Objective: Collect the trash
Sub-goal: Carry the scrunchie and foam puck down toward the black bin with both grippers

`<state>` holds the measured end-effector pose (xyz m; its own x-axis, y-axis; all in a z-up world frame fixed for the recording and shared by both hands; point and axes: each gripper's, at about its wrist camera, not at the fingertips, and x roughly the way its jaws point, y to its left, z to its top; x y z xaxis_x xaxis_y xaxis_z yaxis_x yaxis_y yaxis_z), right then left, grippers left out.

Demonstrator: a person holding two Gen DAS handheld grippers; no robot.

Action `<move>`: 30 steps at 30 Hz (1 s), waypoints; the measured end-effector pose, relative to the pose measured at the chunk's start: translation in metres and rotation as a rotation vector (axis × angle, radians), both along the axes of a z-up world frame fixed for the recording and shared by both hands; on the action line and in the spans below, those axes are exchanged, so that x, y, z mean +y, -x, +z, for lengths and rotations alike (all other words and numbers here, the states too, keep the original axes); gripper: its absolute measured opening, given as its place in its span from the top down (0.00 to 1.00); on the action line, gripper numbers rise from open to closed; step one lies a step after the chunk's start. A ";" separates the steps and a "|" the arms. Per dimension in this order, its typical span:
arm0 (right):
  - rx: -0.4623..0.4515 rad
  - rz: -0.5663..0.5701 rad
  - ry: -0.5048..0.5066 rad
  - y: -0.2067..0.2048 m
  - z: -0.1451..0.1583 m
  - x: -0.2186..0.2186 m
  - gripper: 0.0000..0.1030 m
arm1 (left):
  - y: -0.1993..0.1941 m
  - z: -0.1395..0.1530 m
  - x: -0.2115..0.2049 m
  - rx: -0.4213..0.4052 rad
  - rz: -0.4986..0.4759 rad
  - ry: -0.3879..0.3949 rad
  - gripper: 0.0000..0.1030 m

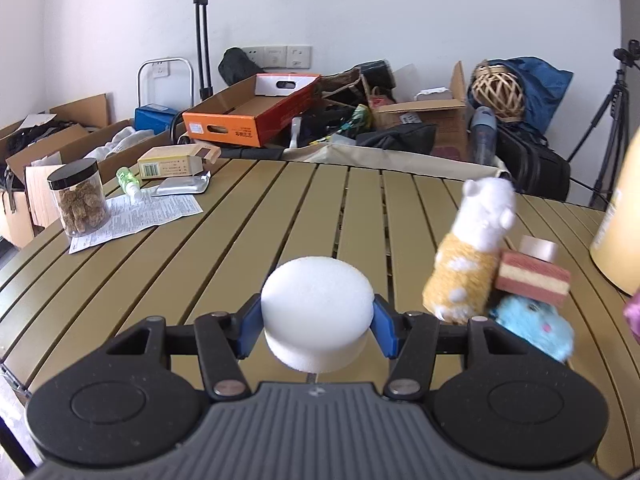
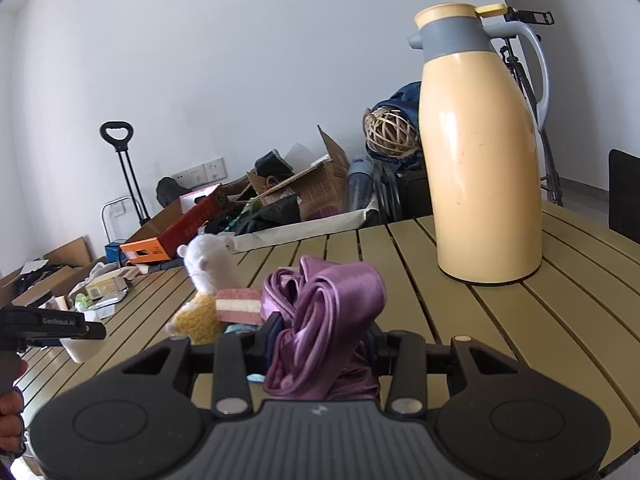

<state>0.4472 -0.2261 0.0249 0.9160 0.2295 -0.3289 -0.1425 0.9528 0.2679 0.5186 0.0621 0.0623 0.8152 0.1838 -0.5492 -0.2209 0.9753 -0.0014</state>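
Two wrist views over a slatted olive desk. The left claw grips a white foam disc between its blue-padded fingers, holding it above the desk surface. To its right a small plush llama, white head and yellow body, leans against a pink and cream layered sponge block; a fuzzy blue toy lies just below the block, and a roll of tape sits just behind it. At the far left of the desk stand a clear jar with a black lid, a small green bottle, a yellow carton, a silver pouch and a printed paper sheet.

The right claw is closed around a bunched purple satin cloth, which fills the gap between its fingers. A tall yellow thermos jug stands upright on the desk, ahead and to the right. Cardboard boxes and bags crowd the floor beyond
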 end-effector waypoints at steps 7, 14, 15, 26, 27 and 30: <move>-0.031 0.059 0.018 0.024 0.006 0.010 0.62 | 0.047 0.009 -0.015 -0.025 -0.048 -0.006 0.45; -0.052 0.112 0.059 0.054 0.007 0.021 0.62 | 0.091 0.006 -0.026 -0.028 -0.084 0.006 0.45; -0.053 0.119 0.066 0.058 0.007 0.022 0.62 | 0.097 0.004 -0.027 -0.027 -0.089 0.007 0.45; -0.054 0.176 0.101 0.107 -0.004 0.031 0.62 | 0.146 -0.007 -0.035 -0.016 -0.122 0.005 0.45; -0.050 0.182 0.101 0.112 -0.006 0.032 0.62 | 0.150 -0.008 -0.036 -0.015 -0.126 0.006 0.45; -0.043 0.198 0.107 0.125 -0.011 0.034 0.62 | 0.161 -0.013 -0.039 -0.008 -0.139 0.006 0.45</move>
<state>0.3225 -0.1920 0.0141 0.8700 0.3723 -0.3232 -0.3389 0.9277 0.1565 0.3575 0.0231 0.0492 0.8371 0.0655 -0.5430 -0.0832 0.9965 -0.0081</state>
